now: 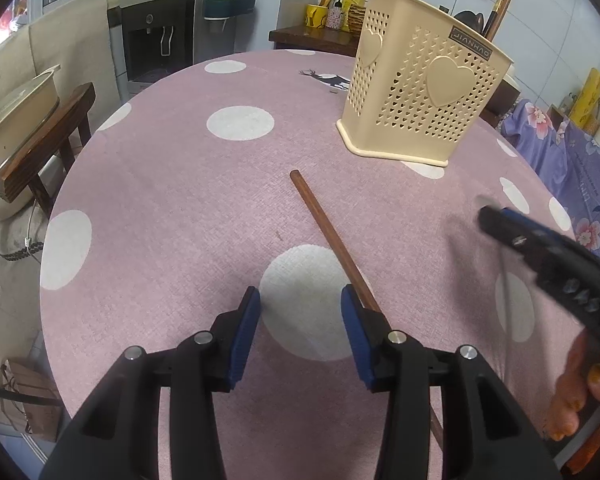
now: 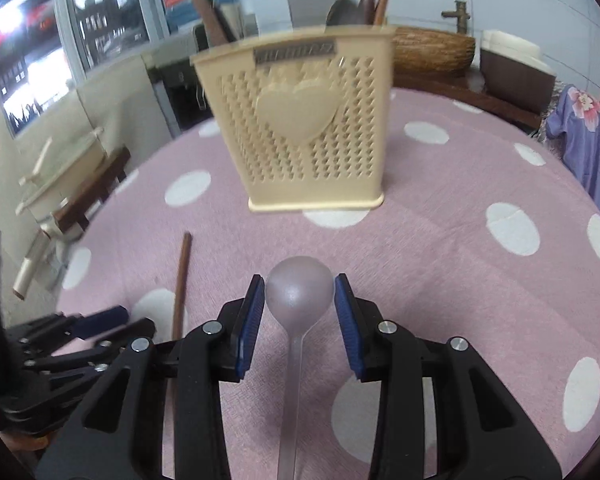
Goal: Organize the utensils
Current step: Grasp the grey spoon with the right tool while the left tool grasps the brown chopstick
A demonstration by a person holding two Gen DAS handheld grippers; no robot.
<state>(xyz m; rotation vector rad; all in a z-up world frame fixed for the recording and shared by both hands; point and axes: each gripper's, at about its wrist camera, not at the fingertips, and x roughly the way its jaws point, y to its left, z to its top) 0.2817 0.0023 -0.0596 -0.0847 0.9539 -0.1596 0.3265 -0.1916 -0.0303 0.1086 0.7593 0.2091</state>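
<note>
The cream utensil holder (image 1: 420,92) carries a small dark nameplate (image 1: 471,46) just under its rim, and in the left wrist view its raised letters read "JIANHAO", seen upside down. In the right wrist view the same plate is blurred past reading. Small print on the water dispenser (image 1: 156,28) is too small to read.

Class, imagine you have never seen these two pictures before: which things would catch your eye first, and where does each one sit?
Most striking is the cream holder with heart cut-outs, upright on the far part of the pink dotted tablecloth. Next, the translucent spoon has its bowl between the right gripper pads, which look closed on it. A brown chopstick lies flat, running under one finger of the open left gripper.
</note>
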